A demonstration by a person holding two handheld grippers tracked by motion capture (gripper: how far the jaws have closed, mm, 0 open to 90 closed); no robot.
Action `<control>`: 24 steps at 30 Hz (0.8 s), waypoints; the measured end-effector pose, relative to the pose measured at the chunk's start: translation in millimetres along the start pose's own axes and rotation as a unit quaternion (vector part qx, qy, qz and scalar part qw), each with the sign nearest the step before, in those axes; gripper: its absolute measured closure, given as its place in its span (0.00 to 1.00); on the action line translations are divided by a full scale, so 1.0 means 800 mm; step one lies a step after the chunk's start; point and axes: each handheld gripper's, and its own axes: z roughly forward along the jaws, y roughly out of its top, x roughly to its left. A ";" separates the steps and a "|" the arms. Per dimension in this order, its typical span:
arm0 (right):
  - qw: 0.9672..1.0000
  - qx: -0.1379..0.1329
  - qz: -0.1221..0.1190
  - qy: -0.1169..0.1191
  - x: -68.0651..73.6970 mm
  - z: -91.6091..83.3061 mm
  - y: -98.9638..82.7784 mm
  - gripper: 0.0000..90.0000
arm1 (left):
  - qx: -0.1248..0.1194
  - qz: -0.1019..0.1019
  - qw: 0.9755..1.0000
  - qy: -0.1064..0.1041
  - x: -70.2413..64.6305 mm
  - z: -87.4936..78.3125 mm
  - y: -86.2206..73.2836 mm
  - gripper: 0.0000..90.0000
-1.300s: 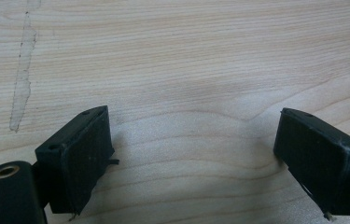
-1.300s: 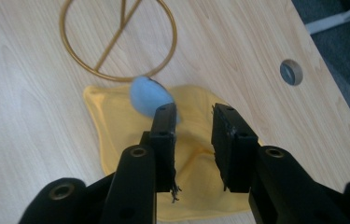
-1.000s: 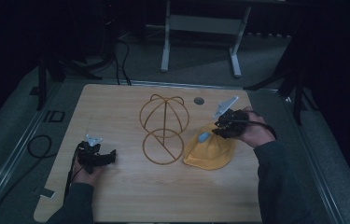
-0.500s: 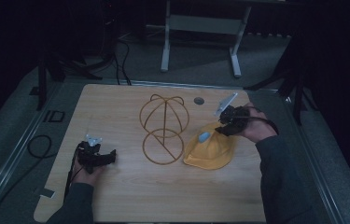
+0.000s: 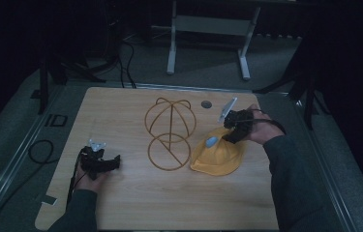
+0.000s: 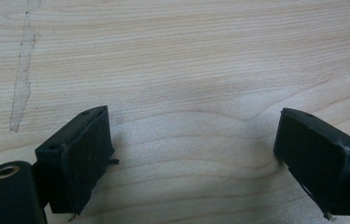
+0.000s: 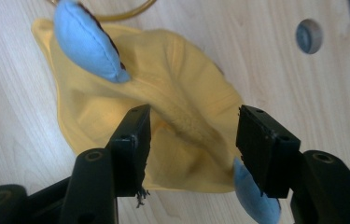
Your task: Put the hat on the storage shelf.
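Note:
A yellow fabric hat (image 5: 218, 157) with blue padded ears (image 7: 86, 42) lies flat on the wooden table (image 5: 121, 116), right of a golden wire hat frame (image 5: 169, 130). My right gripper (image 5: 228, 133) hovers over the hat's far edge, pointing down at it. Its jaws have just been opening and now stand wide. A raised fold of the hat (image 7: 191, 121) lies between them, and neither pad presses on it. My left gripper (image 5: 114, 162) rests low at the table's front left. It is open over bare wood (image 6: 193, 116), with nothing between its pads.
A round grey hole (image 5: 206, 104) sits in the table behind the hat. A pale scuff mark (image 6: 23, 79) runs along the wood near the left gripper. A metal stand (image 5: 208, 29) rises beyond the far edge, and a cable (image 5: 38, 150) loops on the floor at the left.
The right gripper has shifted slightly above the hat, and the hat's crown has sunk from a pulled-up peak to lying slack. The left gripper has stayed put.

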 end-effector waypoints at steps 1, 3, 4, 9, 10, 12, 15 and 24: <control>1.000 0.005 -0.002 0.002 0.000 0.002 0.001 0.49 | 0.000 0.000 1.000 0.000 0.000 0.000 0.000 0.13; 1.000 0.013 -0.007 0.005 -0.001 0.008 0.003 0.48 | 0.001 0.001 1.000 0.000 0.000 0.000 0.000 0.13; 1.000 0.013 -0.009 0.011 -0.001 0.010 0.003 0.47 | 0.000 0.000 1.000 0.000 0.000 0.000 0.000 0.13; 0.999 0.037 -0.016 0.016 -0.002 0.026 0.006 0.54 | 0.000 0.000 1.000 0.000 0.000 0.000 0.000 0.13; 0.999 0.040 -0.020 0.017 -0.002 0.028 0.006 0.60 | 0.000 0.000 1.000 0.000 0.000 0.000 0.000 0.13; 0.998 0.049 -0.032 0.017 0.000 0.029 0.006 0.75 | 0.000 -0.001 1.000 0.000 0.000 0.000 0.000 0.13; 0.997 0.057 -0.047 0.003 0.003 0.027 0.006 0.91 | 0.001 0.000 1.000 0.000 0.000 0.000 0.000 0.13; 0.997 0.059 -0.044 0.002 0.002 0.017 -0.001 0.94 | 0.001 0.000 1.000 0.000 0.000 0.000 0.000 0.13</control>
